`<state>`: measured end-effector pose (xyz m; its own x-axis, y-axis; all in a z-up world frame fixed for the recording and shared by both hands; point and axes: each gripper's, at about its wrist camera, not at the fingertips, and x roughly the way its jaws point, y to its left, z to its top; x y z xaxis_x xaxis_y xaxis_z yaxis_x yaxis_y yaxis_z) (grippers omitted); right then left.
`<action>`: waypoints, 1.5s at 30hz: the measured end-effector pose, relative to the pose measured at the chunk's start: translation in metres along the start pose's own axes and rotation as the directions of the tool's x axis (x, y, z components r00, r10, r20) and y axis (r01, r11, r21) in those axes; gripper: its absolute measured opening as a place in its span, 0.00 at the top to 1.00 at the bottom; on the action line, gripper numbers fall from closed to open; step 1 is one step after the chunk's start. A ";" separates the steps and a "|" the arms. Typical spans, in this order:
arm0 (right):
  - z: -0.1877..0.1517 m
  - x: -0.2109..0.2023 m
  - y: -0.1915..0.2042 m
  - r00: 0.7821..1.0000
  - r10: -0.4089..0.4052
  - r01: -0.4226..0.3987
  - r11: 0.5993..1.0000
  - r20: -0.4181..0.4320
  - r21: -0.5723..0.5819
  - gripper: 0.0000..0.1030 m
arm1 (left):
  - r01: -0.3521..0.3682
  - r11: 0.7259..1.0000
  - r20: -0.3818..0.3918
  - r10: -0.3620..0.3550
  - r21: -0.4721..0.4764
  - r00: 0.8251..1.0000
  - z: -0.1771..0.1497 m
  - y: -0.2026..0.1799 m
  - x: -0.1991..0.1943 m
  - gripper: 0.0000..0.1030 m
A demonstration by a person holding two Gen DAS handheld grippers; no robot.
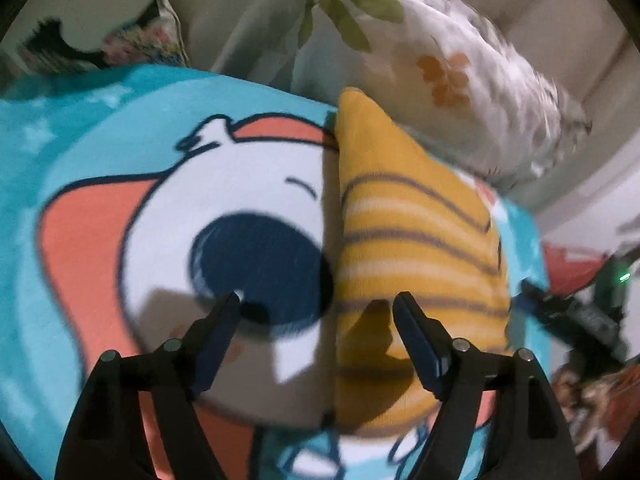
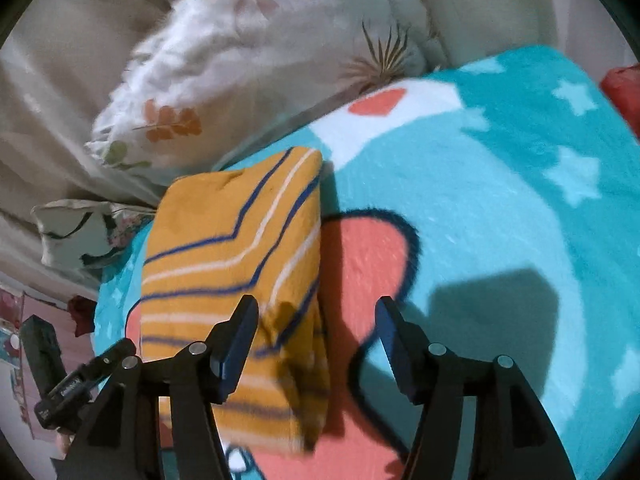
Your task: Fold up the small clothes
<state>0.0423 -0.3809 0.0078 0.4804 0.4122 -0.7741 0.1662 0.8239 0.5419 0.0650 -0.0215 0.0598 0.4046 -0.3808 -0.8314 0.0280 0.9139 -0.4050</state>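
A small mustard-yellow garment with blue and white stripes point(image 1: 416, 248) lies folded into a compact block on a turquoise cartoon blanket point(image 1: 80, 152). My left gripper point(image 1: 318, 302) is open and empty, hovering over the garment's left edge. In the right wrist view the folded garment point(image 2: 236, 248) lies left of centre on the blanket point(image 2: 500, 200). My right gripper point(image 2: 318, 306) is open and empty, over the garment's right edge. The right gripper also shows at the right edge of the left wrist view point(image 1: 580, 312), and the left gripper at lower left of the right wrist view point(image 2: 80, 384).
A white pillow with leaf print point(image 1: 460, 80) lies behind the blanket, also in the right wrist view point(image 2: 248, 64). A second patterned cushion point(image 2: 84, 232) sits at left. Beige sheet point(image 2: 52, 120) lies beyond. A red item point(image 2: 624, 84) is at the right edge.
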 end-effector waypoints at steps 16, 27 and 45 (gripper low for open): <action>0.023 0.067 0.055 0.942 0.304 -0.294 0.951 -0.139 0.094 0.61 | 0.340 0.940 -0.147 -0.342 -0.039 0.928 0.028 -0.024 0.033 0.57; 0.010 0.079 0.103 0.981 0.130 -0.139 0.989 -0.141 -0.053 0.52 | 0.009 1.000 -0.129 -0.011 -0.010 0.992 0.014 0.030 0.014 0.41; -0.086 0.050 0.109 0.979 0.059 -0.098 0.976 -0.193 -0.197 0.83 | -0.136 0.987 -0.117 0.126 -0.086 0.985 -0.070 0.046 -0.011 0.33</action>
<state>0.0101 -0.2369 -0.0003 0.3139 0.5279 -0.7892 -0.0545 0.8398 0.5402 -0.0021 0.0153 0.0233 0.2952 -0.2764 -0.9146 -0.1057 0.9419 -0.3188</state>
